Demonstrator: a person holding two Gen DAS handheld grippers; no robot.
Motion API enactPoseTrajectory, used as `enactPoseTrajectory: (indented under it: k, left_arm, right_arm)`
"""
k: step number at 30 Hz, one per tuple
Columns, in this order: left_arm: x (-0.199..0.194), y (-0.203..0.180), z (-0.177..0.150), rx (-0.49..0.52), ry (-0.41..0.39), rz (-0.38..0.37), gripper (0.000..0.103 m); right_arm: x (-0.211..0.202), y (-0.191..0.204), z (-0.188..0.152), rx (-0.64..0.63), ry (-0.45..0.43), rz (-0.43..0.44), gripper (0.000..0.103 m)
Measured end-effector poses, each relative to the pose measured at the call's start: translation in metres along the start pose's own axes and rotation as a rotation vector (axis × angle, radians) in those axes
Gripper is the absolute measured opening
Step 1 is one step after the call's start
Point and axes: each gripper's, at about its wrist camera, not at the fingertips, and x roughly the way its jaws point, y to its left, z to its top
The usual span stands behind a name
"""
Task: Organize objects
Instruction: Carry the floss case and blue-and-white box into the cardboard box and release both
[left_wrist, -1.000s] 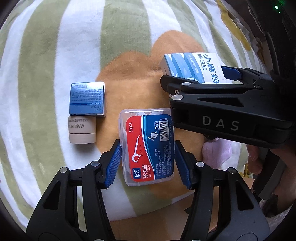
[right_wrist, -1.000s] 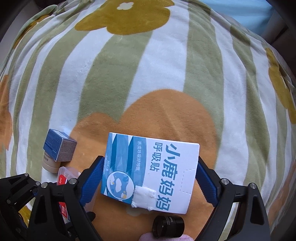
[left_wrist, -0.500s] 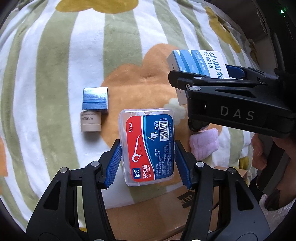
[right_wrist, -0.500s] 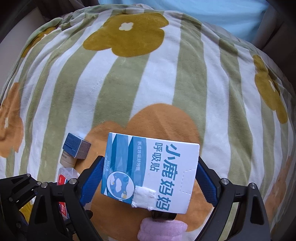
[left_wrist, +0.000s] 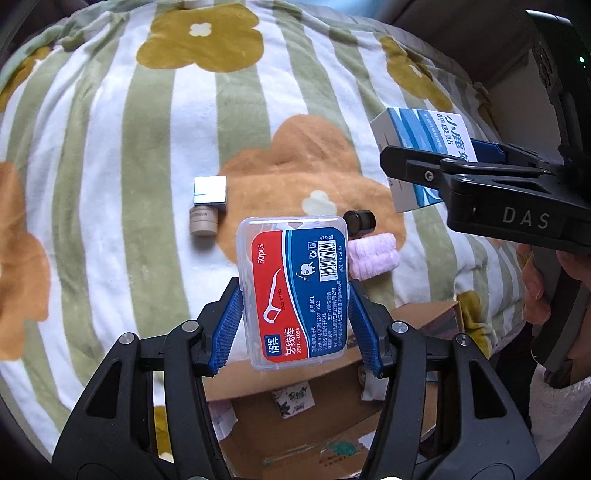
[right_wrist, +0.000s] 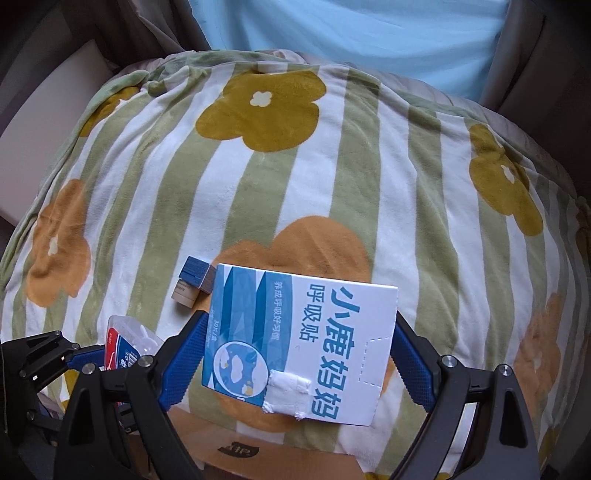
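While both hands are busy at the same time, each one carries one object above the striped blanket with flowers, which covers what looks like a bed. The left tongs are pinching the clear floss box by its two long sides, with the blue pads pressed on the plastic walls near the lower half. I think this hold is chosen because the long sides are flat and parallel, so the box cannot turn. The right tongs are pinching the white and blue carton in the same way, across its width, and the printed face looks up to the camera. Both objects are in the air, not touching the blanket.

Below the left tongs, at the near edge of the blanket, an open cardboard box is seen, with small things already inside. My judgement is that this is the place for collecting, and that the two held objects are on the way to it.

On the blanket some things are not yet taken: a small blue box touching a beige jar, which lies on its side just beside it, and a black cap near a pink folded cloth. They lie close together around the orange flower, probably so that both hands can reach them easily.
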Motion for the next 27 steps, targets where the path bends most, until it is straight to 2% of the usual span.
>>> enactPoseTrajectory:
  k: [9, 15, 21, 27]
  left_arm:
    - [-0.032, -0.011, -0.050, 0.024, -0.010, 0.030, 0.053]
    - [-0.044, -0.016, -0.091, 0.010, 0.000, 0.015, 0.053]
    - [-0.040, -0.025, -0.131, 0.025, 0.029, 0.019, 0.053]
    - [-0.014, -0.023, -0.166, -0.001, 0.059, 0.008, 0.053]
  right_arm:
    - [-0.054, 0.007, -0.054, -0.015, -0.013, 0.009, 0.091]
    - [-0.076, 0.018, -0.099, -0.007, 0.014, 0.033, 0.091]
    - [-0.077, 0.025, -0.145, 0.024, 0.059, 0.056, 0.091]
    - [-0.061, 0.026, -0.186, 0.045, 0.096, 0.063, 0.091]
